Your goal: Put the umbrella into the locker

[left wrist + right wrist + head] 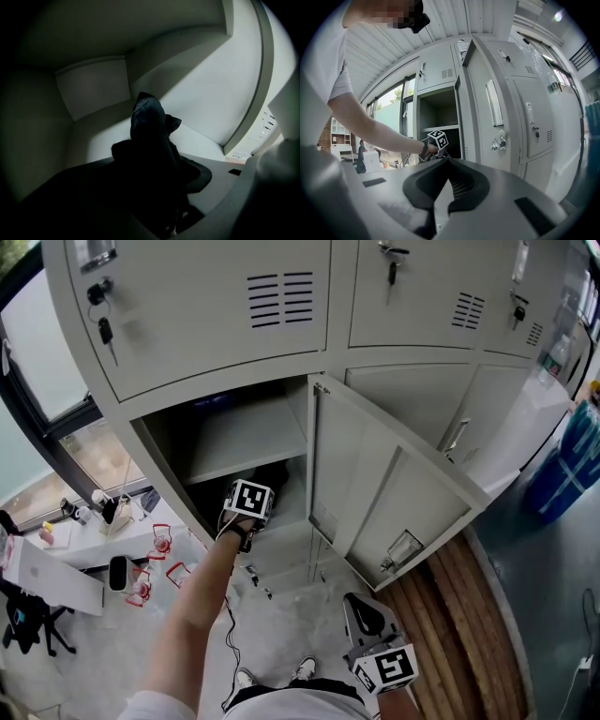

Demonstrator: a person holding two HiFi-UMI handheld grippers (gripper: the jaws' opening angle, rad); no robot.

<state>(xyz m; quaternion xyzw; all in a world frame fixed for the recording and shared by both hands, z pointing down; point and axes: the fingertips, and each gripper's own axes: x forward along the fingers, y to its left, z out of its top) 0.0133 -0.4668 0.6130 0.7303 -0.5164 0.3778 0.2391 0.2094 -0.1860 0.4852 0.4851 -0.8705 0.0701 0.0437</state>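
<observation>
Placing seems nearly done: inside the open locker [298,418], below its shelf [244,437], the left tongs [249,505] stand spread around the dark umbrella [149,126], while outside it the right tongs [447,164] wait pressed together and empty, so next likely comes backing out cleanly

Locker corner of a workplace, office or lab type (cannot narrow it further). Evidence: a bank of grey steel lockers [216,306], doors fitted with vent slots [280,299] and keys [105,331] hanging in the locks; one door [394,484] stands open on an inner shelf [244,432]. Tall dark-framed windows [56,399] beside the bank. White desk [89,554] near them, cluttered with small items. Wood-strip floor [450,606] along the lockers, speckled pale floor [281,615] elsewhere. Ribbed white ceiling [440,28] overhead.
</observation>
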